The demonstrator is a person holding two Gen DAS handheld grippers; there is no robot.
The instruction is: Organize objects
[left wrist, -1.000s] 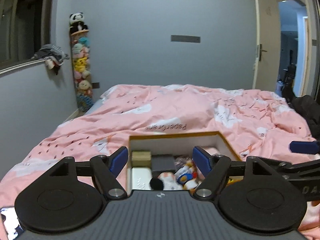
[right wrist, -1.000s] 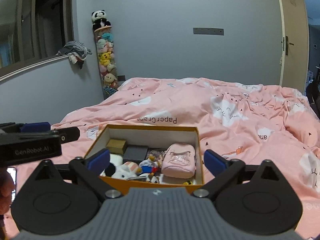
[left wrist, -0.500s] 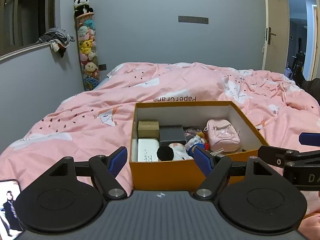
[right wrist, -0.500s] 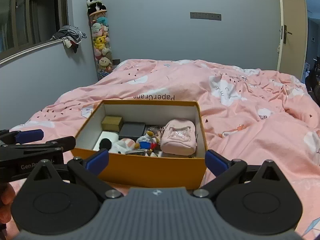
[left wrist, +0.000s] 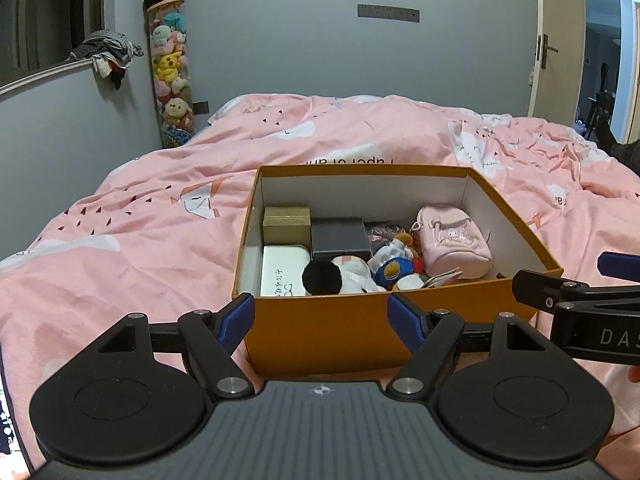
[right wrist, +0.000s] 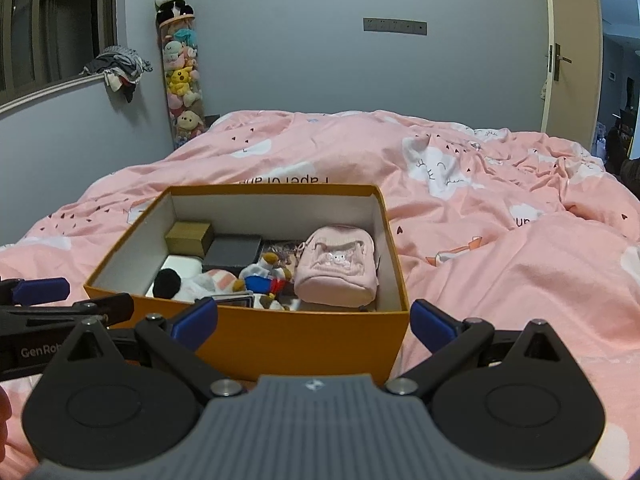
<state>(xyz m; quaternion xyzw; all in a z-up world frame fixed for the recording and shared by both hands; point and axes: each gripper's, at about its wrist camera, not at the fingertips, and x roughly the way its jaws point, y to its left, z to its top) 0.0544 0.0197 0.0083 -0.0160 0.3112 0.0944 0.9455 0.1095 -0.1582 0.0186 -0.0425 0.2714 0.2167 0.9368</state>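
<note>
An open orange box [left wrist: 320,332] [right wrist: 280,340] stands on the pink bed. In it lie a pink pouch [left wrist: 454,240] [right wrist: 338,268], a tan box [left wrist: 286,220] [right wrist: 189,236], a dark grey box [left wrist: 340,236] [right wrist: 232,254], a white case [left wrist: 282,274] and small plush toys [left wrist: 348,276] [right wrist: 260,276]. My left gripper [left wrist: 322,316] is open and empty, just in front of the box's near wall. My right gripper [right wrist: 314,322] is open and empty, at the box's near right corner. Each gripper shows at the edge of the other's view.
The pink duvet [left wrist: 140,240] [right wrist: 520,260] covers the bed all around the box. A tall tube of plush toys [left wrist: 170,68] with a panda on top stands at the far left wall. A door [left wrist: 556,40] is open at the right. Clothes [right wrist: 118,68] hang on the window ledge.
Both grippers have drawn back and risen from the box, so its whole inside and near wall now show. Both stay open and empty.
</note>
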